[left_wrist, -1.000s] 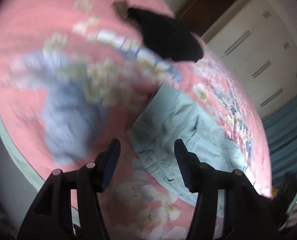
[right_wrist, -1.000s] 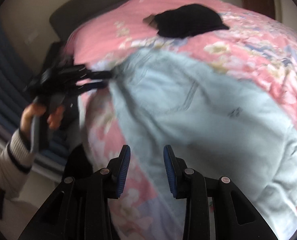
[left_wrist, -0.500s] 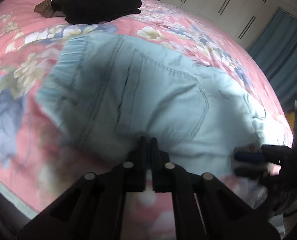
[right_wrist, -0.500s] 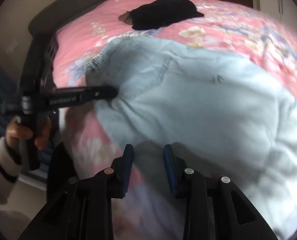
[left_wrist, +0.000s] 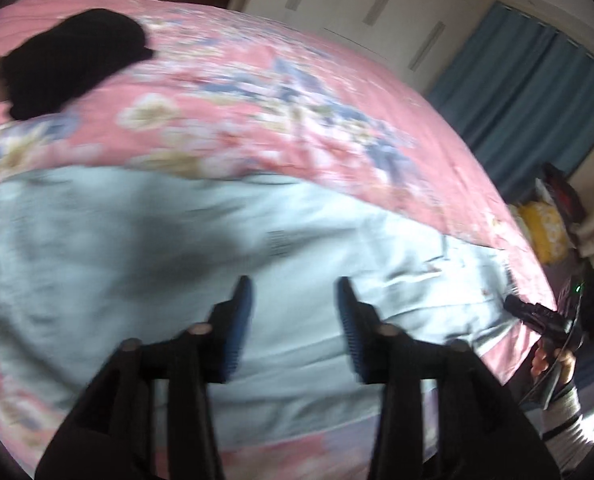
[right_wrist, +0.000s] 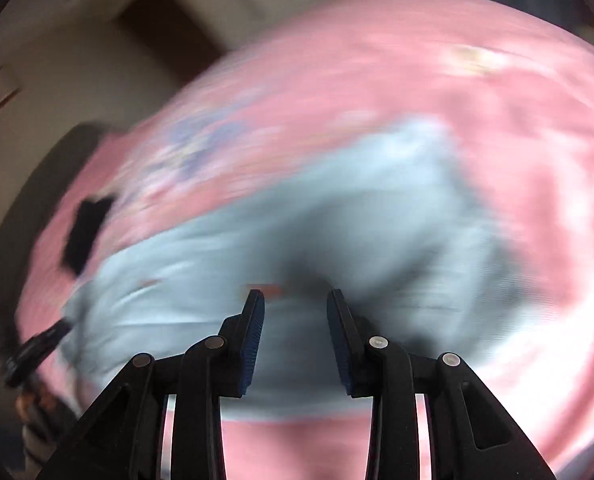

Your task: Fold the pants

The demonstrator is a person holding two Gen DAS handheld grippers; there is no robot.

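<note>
Light blue pants [left_wrist: 137,260] lie spread across the pink floral bedcover [left_wrist: 297,100]. My left gripper [left_wrist: 293,284] hovers over their middle; its jaws are opening and nothing sits between them. At the far right, a hand holds my right gripper [left_wrist: 515,306] by the pants' end. In the blurred right wrist view, the right gripper [right_wrist: 295,294] stands open above the pants [right_wrist: 337,208], with only cloth below the gap and nothing pinched. My left gripper [right_wrist: 41,344] shows at that view's left edge, beside the cloth.
A black garment [left_wrist: 77,60] lies on the bed beyond the pants, also in the right wrist view [right_wrist: 87,236]. White wardrobe doors [left_wrist: 377,0] and a blue curtain [left_wrist: 537,92] stand behind the bed. A yellow bag [left_wrist: 545,228] sits off the bed's right edge.
Half a second ago the left gripper was shut at the pants' edge; now it is open and further right along them. The right gripper has swung fast toward the pants' other end, its view rolling.
</note>
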